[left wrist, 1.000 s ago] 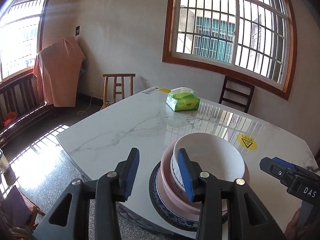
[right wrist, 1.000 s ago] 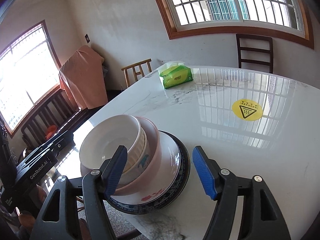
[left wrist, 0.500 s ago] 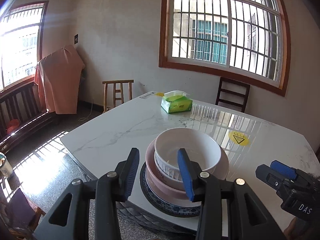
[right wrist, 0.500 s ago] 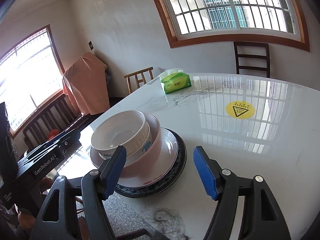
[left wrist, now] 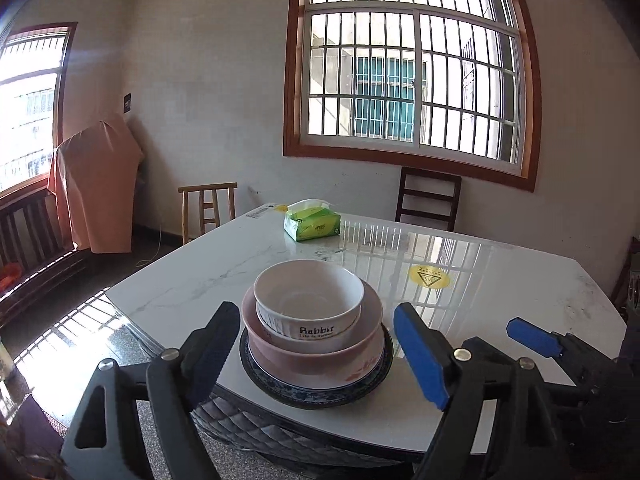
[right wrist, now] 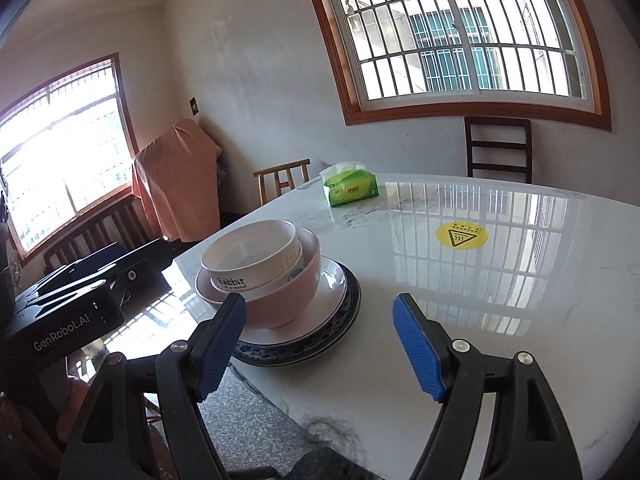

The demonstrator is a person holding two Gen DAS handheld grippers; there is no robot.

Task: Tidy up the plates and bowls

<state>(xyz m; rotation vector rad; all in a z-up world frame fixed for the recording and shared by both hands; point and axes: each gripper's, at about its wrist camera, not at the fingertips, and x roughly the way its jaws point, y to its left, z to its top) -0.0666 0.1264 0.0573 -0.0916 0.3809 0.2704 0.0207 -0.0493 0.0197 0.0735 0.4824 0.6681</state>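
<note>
A white "Rabbit" bowl (left wrist: 310,304) sits inside a pink bowl (left wrist: 316,350), on a white plate (left wrist: 360,376), on a dark blue patterned plate (left wrist: 320,396), stacked near the table's front corner. The stack also shows in the right wrist view: white bowl (right wrist: 250,256), pink bowl (right wrist: 288,300), white plate (right wrist: 332,284), blue plate (right wrist: 352,304). My left gripper (left wrist: 320,352) is open and empty, pulled back in front of the stack. My right gripper (right wrist: 320,352) is open and empty, just right of the stack; it shows in the left wrist view (left wrist: 532,336).
The white marble table (left wrist: 500,308) carries a green tissue pack (left wrist: 312,226) at the far side and a yellow warning sticker (left wrist: 429,277). Wooden chairs (left wrist: 428,200) stand behind the table. The table's front edge lies just below the stack.
My left gripper has let go of the white bowl's rim, opened wide and pulled back from the stack. My right gripper has drawn back slightly, still open.
</note>
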